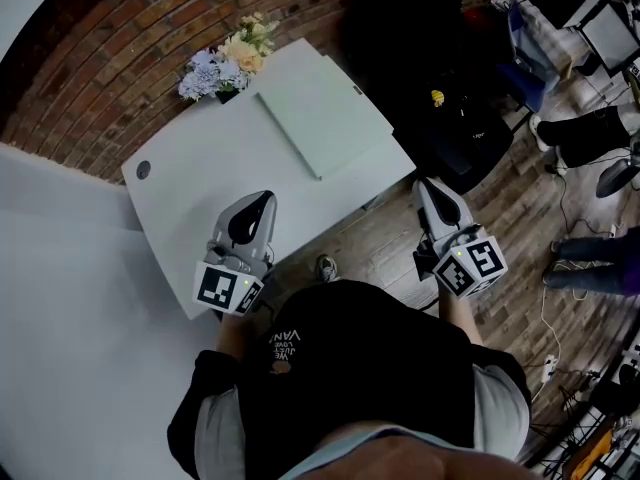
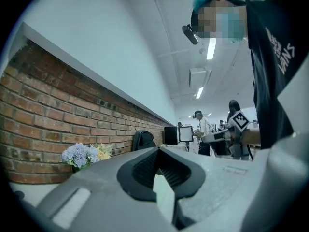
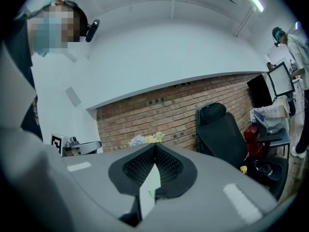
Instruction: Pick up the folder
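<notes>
A pale green folder [image 1: 322, 118] lies flat on the white table [image 1: 180, 188], toward its far right part. My left gripper [image 1: 262, 200] hovers over the table's near edge, short of the folder, with its jaws shut and nothing in them. My right gripper [image 1: 427, 186] is off the table's right corner, over the wooden floor, also shut and empty. In the left gripper view the closed jaws [image 2: 158, 151] point level toward the brick wall; the right gripper view shows its own gripper [image 3: 154, 149] the same way. Neither gripper view shows the folder.
A bunch of flowers [image 1: 225, 63] stands at the table's far corner by the brick wall. A black office chair [image 1: 410, 28] and a black bag [image 1: 460, 128] sit right of the table. People and desks with monitors [image 2: 186, 133] are farther off.
</notes>
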